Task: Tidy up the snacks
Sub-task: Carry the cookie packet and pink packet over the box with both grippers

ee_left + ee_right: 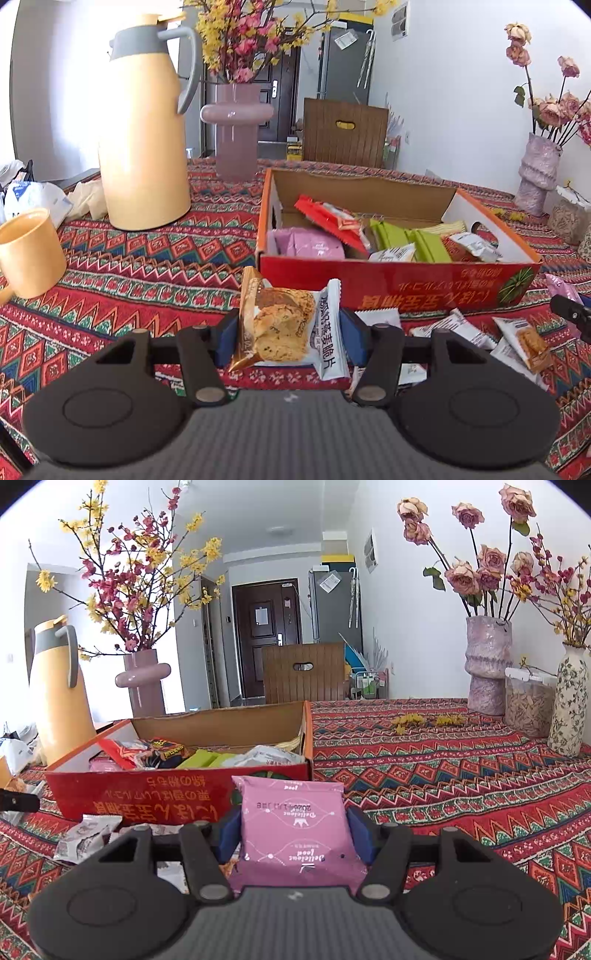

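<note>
Left wrist view: left gripper (290,334) clamped on cracker packet (284,325); right gripper (293,834) on pink packet (295,834).

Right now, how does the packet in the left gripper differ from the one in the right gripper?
The left gripper holds a cracker packet, white and brown with a food photo; the right gripper holds a pink packet with only white print. The cracker packet looks puffy and crinkled, the pink packet flatter and squarer. Both are sealed, clamped between blue pads and lifted in front of the red box.
</note>
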